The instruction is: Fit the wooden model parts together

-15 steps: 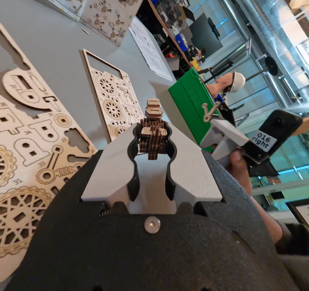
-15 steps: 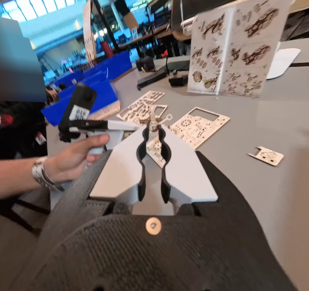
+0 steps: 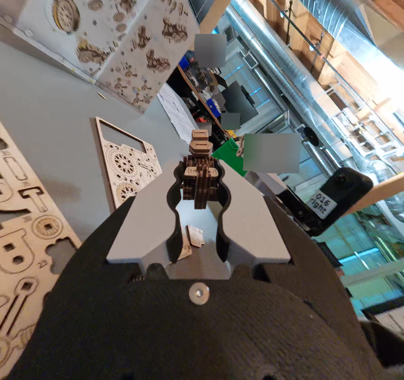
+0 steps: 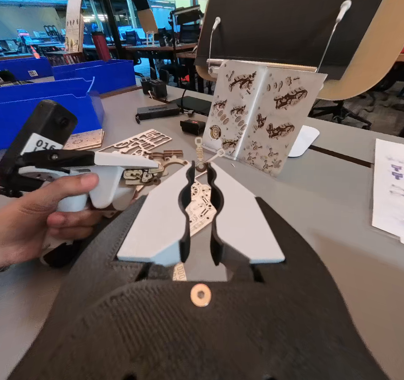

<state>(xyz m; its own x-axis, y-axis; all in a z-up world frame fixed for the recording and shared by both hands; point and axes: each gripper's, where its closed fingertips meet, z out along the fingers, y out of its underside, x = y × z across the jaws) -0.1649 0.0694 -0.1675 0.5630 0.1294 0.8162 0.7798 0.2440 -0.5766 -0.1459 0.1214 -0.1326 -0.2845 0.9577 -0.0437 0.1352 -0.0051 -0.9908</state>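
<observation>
My left gripper (image 3: pixel 199 171) is shut on a dark layered wooden sub-assembly (image 3: pixel 200 181) and holds it above the grey table (image 3: pixel 54 118). A stack of small pale blocks sticks out past the tips. My right gripper (image 4: pixel 200 165) is shut on a small wooden part with a ring, a spring-shaped arm and a thin pointer (image 4: pixel 199 151). In the right wrist view the left gripper (image 4: pixel 153 166) is at the left, held by a hand (image 4: pixel 50 212), with the sub-assembly (image 4: pixel 142 176) in it, close to my right fingertips. The right gripper's body (image 3: pixel 328 196) shows in the left wrist view.
An open instruction booklet (image 4: pixel 258 118) stands on a holder at the back. Laser-cut wooden sheets (image 3: pixel 129 164) (image 3: pixel 21 227) lie on the table, with a small wooden card (image 3: pixel 195 236). Blue bins (image 4: pixel 43 102), a green bin (image 3: pixel 229 155), black devices (image 4: pixel 157 111) and a paper sheet (image 4: pixel 387 185) surround them. One gripper's finger ends stand about 7 cm off the other's.
Both grippers have lifted and tilted, and the right gripper has come closer to the left one. Each keeps its hold on its wooden piece.
</observation>
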